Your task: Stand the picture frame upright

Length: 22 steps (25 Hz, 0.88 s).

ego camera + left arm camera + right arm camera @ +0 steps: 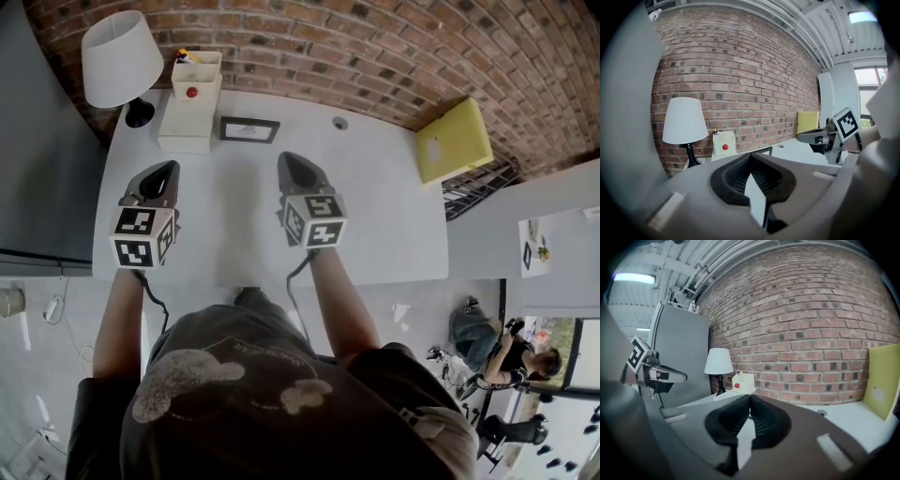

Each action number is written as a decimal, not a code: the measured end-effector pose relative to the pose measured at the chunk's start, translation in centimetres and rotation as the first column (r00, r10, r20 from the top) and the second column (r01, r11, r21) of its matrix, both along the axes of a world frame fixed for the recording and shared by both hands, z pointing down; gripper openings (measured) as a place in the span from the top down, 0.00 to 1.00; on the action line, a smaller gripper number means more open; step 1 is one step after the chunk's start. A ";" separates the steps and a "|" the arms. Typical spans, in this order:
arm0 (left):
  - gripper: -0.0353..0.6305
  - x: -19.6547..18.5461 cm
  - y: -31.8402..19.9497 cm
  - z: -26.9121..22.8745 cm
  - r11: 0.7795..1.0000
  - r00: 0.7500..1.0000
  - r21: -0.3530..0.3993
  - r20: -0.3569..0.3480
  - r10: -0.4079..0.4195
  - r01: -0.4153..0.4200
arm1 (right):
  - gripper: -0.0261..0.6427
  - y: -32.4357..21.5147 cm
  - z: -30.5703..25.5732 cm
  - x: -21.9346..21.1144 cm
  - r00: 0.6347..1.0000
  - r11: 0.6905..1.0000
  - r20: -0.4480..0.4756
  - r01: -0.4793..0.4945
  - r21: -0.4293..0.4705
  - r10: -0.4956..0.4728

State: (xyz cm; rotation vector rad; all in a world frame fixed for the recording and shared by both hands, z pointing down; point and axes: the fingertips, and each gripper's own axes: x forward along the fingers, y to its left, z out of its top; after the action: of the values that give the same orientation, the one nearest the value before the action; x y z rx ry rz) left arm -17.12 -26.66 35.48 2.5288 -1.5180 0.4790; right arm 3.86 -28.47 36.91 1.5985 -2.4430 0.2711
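The picture frame [249, 129] is seen lying flat on the table [394, 216], long axis 9-to-3, at 11 o'clock from the nearer right gripper [294, 165] and 1 o'clock from the left gripper [165, 172]; both jaw pairs are pressed together, nothing held

Far left corner of desk [375, 216]: lamp [120, 58]; box [190, 112] just right of it; picture frame [249, 129] right of box.
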 end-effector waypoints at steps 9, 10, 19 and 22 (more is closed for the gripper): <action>0.93 -2.3 2.9 0.4 0.999 0.998 -0.009 -0.034 0.052 -0.053 | 0.95 3.6 -1.4 -2.9 0.999 1.000 -0.030 -0.023 0.013 0.023; 0.93 -2.5 3.4 0.4 0.998 0.997 -0.009 -0.038 0.063 -0.063 | 0.95 4.2 -1.5 -3.2 0.999 1.000 -0.031 -0.026 0.015 0.027; 0.93 -4.5 7.8 0.6 0.993 0.992 -0.016 -0.046 0.120 -0.121 | 0.95 9.6 -1.5 -5.6 0.997 0.998 -0.039 -0.063 0.015 0.063; 0.93 -5.4 9.2 1.4 0.991 0.990 -0.028 -0.040 0.132 -0.133 | 0.95 11.1 -1.1 -6.3 0.997 0.997 -0.039 -0.073 0.012 0.073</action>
State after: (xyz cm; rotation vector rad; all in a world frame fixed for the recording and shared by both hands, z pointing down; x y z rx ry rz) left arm -22.53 -17.48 36.83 2.6106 -1.3250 0.4655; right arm -2.46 -17.38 35.77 1.6837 -2.3642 0.2362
